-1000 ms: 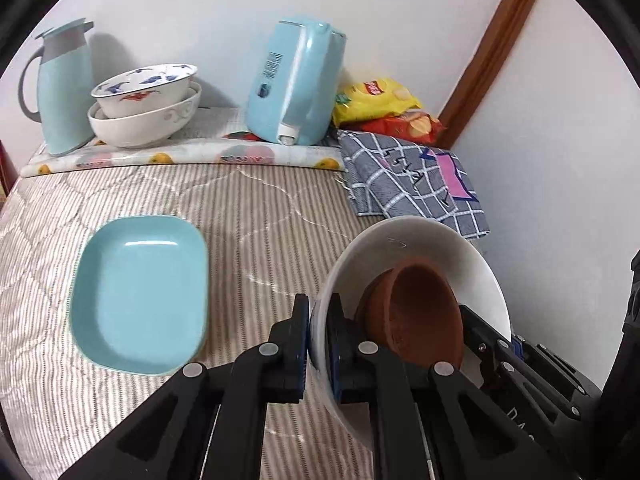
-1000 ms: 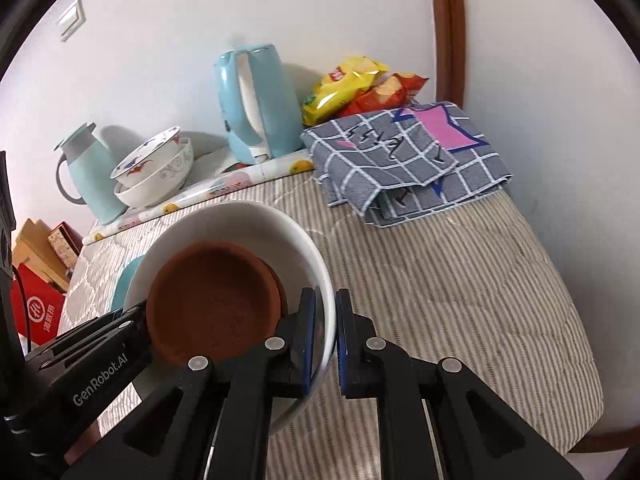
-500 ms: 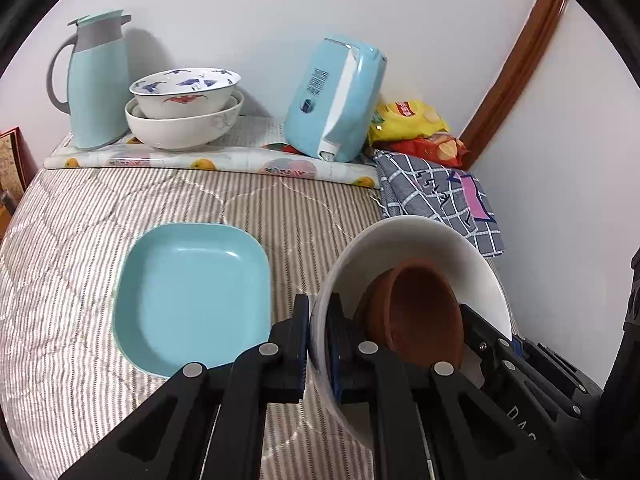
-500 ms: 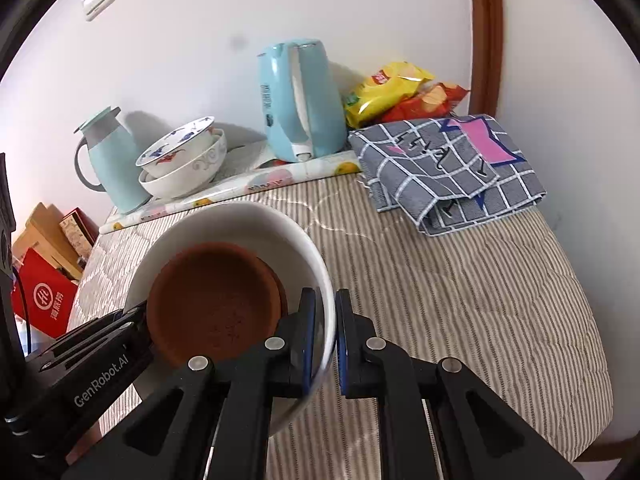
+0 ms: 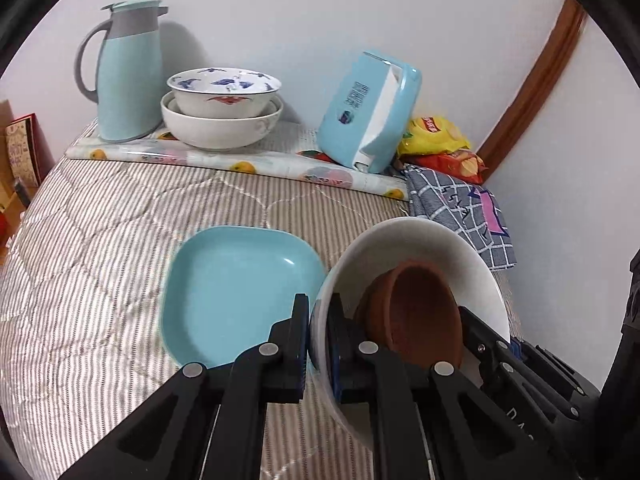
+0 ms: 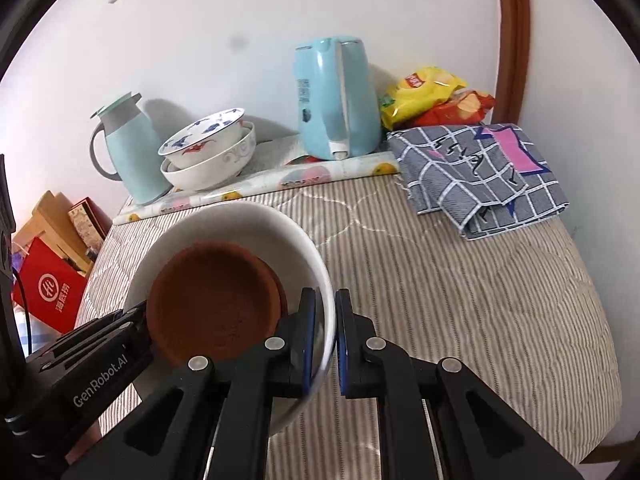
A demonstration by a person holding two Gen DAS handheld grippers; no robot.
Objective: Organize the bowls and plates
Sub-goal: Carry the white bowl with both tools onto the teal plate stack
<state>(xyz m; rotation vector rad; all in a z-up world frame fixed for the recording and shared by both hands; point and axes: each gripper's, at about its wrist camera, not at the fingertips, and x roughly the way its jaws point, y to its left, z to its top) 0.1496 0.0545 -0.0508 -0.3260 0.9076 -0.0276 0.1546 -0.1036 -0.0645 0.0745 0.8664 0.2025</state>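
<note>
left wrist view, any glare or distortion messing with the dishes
Left wrist view: fisheye bends the blue kettle into a lean and curves the door frame; a small glare streak sits on the blue plate, which stays sharp. Right wrist view: the white bowl is evenly lit, soft shadows fall behind the thermos, corners vignette black.

Your left gripper (image 5: 318,336) has its jaws nearly together, one finger outside and one inside the near-left wall of the white bowl (image 5: 420,240), pinching that wall between the pads. Your right gripper (image 6: 325,332) does the same on the opposite side, its fingers straddling the bowl's right wall, closed on it. Both point forward and slightly down. In the left view the right gripper's black body shows at lower right behind the bowl; in the right view the left gripper's body sits at lower left.
</note>
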